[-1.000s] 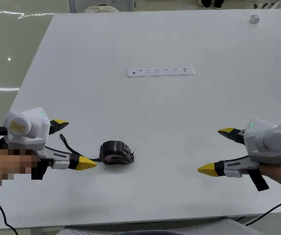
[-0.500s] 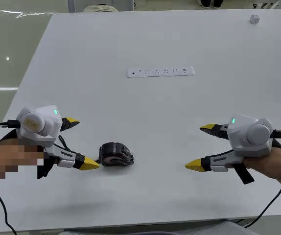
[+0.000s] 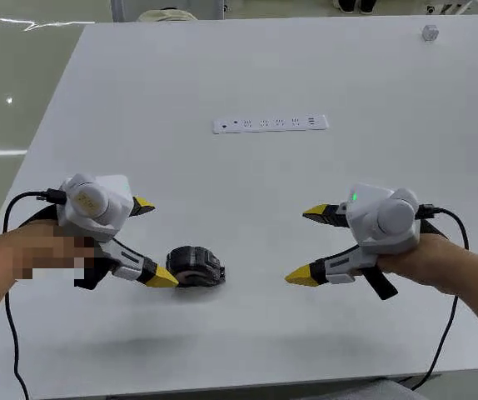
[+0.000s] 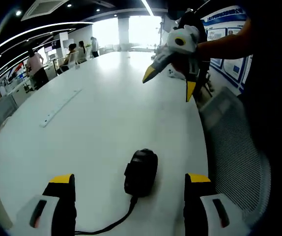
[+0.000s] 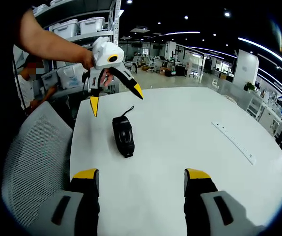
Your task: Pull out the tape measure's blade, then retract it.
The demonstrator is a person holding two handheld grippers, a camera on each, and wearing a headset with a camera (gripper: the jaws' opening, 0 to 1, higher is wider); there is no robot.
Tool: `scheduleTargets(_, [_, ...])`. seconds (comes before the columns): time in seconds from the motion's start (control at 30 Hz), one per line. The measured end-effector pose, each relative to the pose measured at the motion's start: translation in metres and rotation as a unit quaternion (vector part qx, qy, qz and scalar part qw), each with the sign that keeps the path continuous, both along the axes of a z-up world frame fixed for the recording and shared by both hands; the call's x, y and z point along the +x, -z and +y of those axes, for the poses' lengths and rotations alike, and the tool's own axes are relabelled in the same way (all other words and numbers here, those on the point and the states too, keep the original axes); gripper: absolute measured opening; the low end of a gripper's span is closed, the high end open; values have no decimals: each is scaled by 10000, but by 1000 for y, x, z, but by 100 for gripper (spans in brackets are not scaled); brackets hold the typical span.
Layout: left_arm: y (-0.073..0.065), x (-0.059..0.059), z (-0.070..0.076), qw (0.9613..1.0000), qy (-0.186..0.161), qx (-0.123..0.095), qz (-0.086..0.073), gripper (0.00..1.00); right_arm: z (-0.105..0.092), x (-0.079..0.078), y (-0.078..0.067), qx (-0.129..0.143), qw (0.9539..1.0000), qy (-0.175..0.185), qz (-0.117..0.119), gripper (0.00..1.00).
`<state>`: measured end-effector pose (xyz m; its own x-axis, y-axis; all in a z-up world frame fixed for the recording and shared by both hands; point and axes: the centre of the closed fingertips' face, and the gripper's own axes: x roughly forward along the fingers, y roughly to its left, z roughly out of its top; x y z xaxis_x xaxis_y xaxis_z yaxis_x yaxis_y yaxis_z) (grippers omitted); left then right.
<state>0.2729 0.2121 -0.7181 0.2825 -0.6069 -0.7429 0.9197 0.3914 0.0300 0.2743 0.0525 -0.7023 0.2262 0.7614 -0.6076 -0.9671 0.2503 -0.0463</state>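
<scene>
A black tape measure [image 3: 196, 266] lies on the white table [image 3: 247, 75], with its wrist strap trailing to the left. My left gripper [image 3: 153, 241] is open just left of it, the near yellow fingertip almost touching its case. In the left gripper view the tape measure [image 4: 141, 172] sits a short way ahead, between the open jaws [image 4: 129, 180]. My right gripper [image 3: 308, 245] is open a hand's width to the right, pointing at the case. The right gripper view has the tape measure [image 5: 123, 135] farther ahead, with the left gripper [image 5: 115, 96] above it. No blade shows outside the case.
A white power strip [image 3: 270, 124] lies across the table's middle, beyond both grippers. A small pale object [image 3: 429, 32] sits at the far right corner. Black cables trail from both grippers over the near table edge. A mesh chair back [image 5: 28, 162] stands beside the table.
Both grippers have moved inward toward the tape measure, the left until its near fingertip reaches the case, the right leftward by a wide margin. The tape measure has not moved.
</scene>
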Motion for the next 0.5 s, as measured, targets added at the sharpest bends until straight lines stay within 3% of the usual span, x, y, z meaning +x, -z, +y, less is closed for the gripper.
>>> scheduleTargets(0.13, [11,2,-13,9995,247,202,86,88,17,3,-3,72,9999,-124,22,69])
scheduleTargets(0.4, [18,7,-28,9980,510,314,185,83,38,7,5,-28,9993,-376,85,68])
scheduleTargets(0.5, [21,6,-32,9969,654,391,212,76,44,6,10,-79,9989,-456,118,67])
